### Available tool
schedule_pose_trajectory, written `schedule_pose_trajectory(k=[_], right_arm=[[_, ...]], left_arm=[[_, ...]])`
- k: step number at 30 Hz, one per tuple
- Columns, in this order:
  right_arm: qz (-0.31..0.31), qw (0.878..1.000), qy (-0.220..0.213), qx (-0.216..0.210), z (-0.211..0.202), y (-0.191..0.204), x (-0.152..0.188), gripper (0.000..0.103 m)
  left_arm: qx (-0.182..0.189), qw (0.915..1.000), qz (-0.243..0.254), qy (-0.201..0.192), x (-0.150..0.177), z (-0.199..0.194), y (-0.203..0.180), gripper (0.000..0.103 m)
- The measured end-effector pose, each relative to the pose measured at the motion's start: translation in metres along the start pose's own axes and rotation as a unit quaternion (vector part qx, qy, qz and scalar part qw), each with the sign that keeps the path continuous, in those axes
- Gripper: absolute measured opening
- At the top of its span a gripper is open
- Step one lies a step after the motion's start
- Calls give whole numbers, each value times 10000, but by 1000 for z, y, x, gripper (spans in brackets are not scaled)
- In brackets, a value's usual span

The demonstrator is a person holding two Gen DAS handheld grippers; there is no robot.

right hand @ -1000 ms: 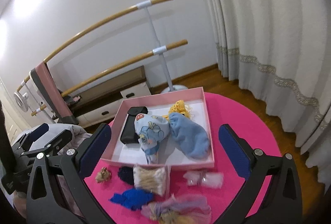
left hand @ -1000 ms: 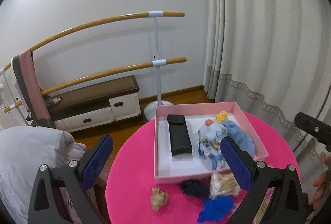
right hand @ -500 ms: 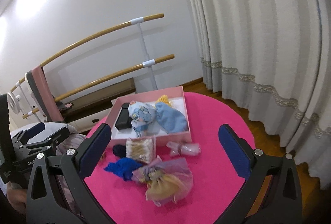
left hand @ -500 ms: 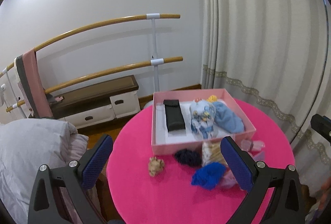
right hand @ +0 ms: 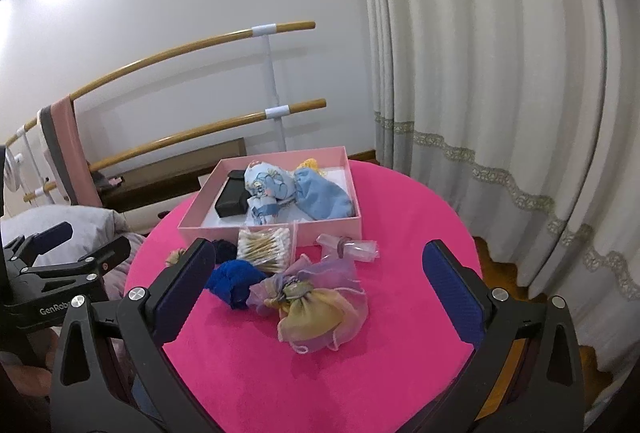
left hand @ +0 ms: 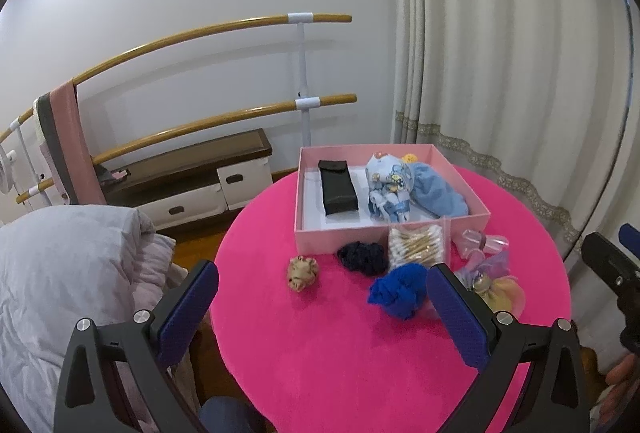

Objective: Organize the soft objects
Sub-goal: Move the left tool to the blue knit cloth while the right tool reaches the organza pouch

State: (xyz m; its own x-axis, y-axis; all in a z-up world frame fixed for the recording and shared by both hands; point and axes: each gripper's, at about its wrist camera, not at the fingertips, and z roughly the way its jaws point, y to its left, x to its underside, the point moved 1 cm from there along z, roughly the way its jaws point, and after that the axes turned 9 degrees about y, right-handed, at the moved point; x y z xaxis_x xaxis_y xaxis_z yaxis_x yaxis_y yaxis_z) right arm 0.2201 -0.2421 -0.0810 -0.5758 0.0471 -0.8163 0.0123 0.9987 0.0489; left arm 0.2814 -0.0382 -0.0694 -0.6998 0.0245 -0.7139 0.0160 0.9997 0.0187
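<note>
Left wrist view: the left tool (left hand: 322,307) is spread apart, empty; its finger (left hand: 456,317) hides part of the pouch (left hand: 498,287). The right tool (right hand: 320,297) also gapes empty.

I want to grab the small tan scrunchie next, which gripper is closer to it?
Left. The left gripper hangs just in front of the tan scrunchie; the right gripper sits farther to its right.

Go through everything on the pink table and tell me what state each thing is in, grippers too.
left gripper: open, empty, above the table
right gripper: open, empty
pink box: lidless, partly filled
black case: closed, flat in the box
patterned pouch: in the box
blue cloth: in the box
cotton swab pack: outside, against the box front
royal blue fabric: bunched, on the table
organza bag: tied shut, on the table
</note>
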Motion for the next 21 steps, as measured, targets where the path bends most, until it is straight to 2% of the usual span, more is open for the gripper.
schedule_pose_trajectory(k=[21], right_arm=[[11,9999,122,115,1,-6,6,103]], left_arm=[[71,9998,50,151,11,3,-2,103]])
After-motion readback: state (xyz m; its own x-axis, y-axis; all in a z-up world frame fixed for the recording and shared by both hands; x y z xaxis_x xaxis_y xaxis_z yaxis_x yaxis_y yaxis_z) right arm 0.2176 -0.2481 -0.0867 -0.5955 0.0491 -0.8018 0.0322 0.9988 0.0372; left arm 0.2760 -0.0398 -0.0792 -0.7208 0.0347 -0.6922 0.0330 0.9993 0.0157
